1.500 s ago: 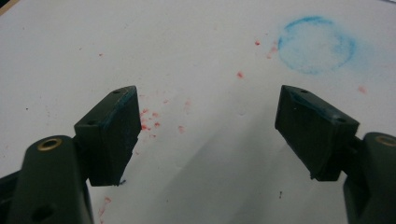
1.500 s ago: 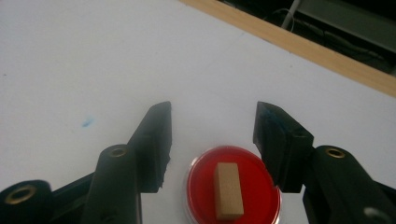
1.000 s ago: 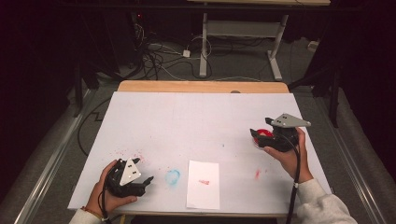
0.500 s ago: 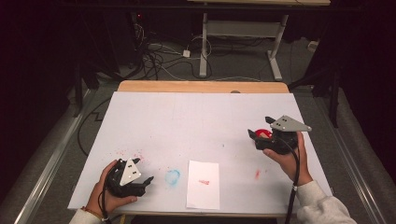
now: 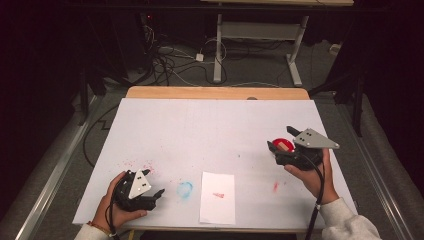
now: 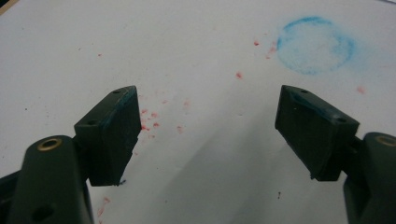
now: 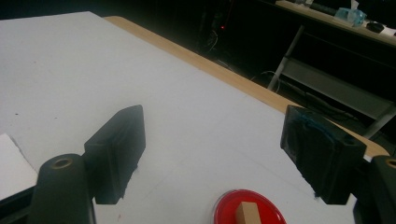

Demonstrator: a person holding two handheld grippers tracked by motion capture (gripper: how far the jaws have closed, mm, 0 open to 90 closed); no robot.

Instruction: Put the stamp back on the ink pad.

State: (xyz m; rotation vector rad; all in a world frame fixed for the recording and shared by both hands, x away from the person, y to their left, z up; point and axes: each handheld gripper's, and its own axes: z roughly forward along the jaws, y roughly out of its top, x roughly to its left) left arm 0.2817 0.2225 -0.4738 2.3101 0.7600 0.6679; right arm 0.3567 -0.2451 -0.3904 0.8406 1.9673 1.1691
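Note:
A red disc (image 5: 278, 145) with a small wooden block (image 7: 247, 213) standing on its middle lies on the white sheet (image 5: 215, 130) at the right. My right gripper (image 5: 279, 138) hovers just over it, open. Its jaws have just been opening and nothing is between them. In the right gripper view the red disc (image 7: 229, 210) sits low between the wide-apart jaws of that gripper (image 7: 212, 135). My left gripper (image 5: 159, 195) rests at the near left, open and empty. The left gripper view looks past its spread jaws (image 6: 208, 112) at bare sheet and a blue ring stain (image 6: 315, 44).
A white paper card (image 5: 218, 210) with a small red mark lies near the front edge, right of the blue stain (image 5: 185, 189). Red specks (image 5: 137, 164) and a red smear (image 5: 275, 186) dot the sheet. Behind the table's wooden far edge (image 5: 215, 92) are cables and a desk frame.
The right gripper has sunk slightly toward the near side, and the red disc has stayed in place. The left hand has not moved.

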